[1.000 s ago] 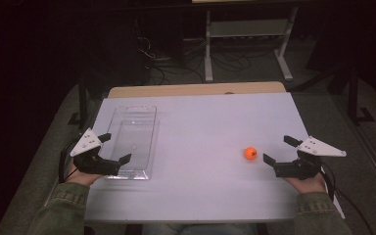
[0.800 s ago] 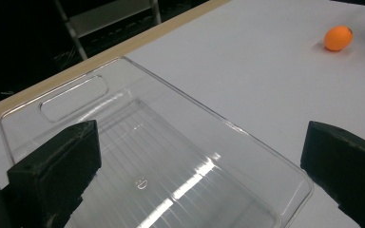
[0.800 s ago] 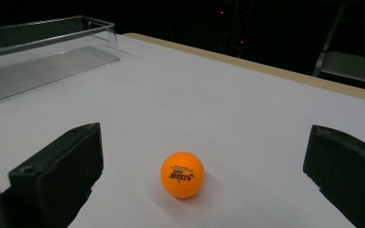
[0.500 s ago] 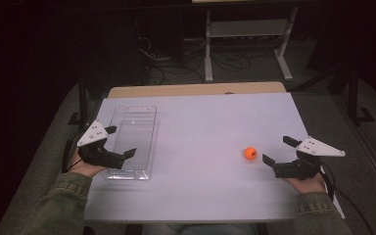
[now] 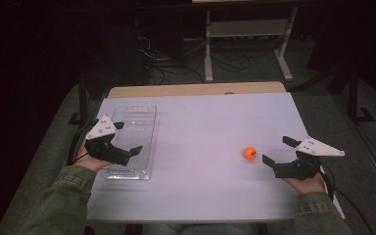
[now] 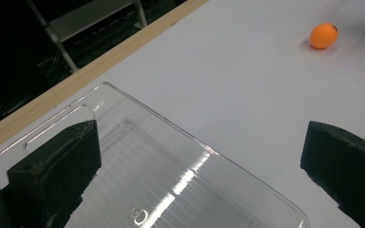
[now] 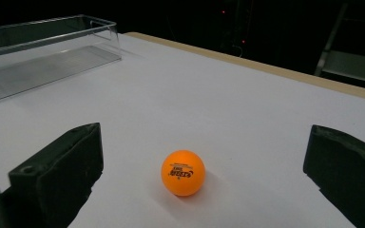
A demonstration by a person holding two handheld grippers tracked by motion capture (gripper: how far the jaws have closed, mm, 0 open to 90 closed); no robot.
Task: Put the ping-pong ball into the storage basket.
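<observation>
An orange ball (image 5: 249,152) lies on the white table (image 5: 205,127), right of centre; black print shows on the ball (image 7: 183,173) in the right gripper view. My right gripper (image 5: 275,150) rests open just right of it, jaws wide apart and aimed at it, not touching. A clear plastic tray (image 5: 139,117) lies at the table's left. My left gripper (image 5: 127,137) hovers open above the tray's near half, one jaw over the tray (image 6: 171,166), the other past its edge. The ball (image 6: 323,36) sits far off in the left gripper view.
A wooden strip (image 5: 196,90) runs along the table's far edge. Behind it, in the dark, stands a white metal frame (image 5: 247,34) with cables (image 5: 161,63) on the floor. A black cable (image 5: 340,196) trails from the right gripper over the table's right edge.
My left gripper has moved forward and a little right, farther over the tray. The right gripper and the ball have stayed put.
</observation>
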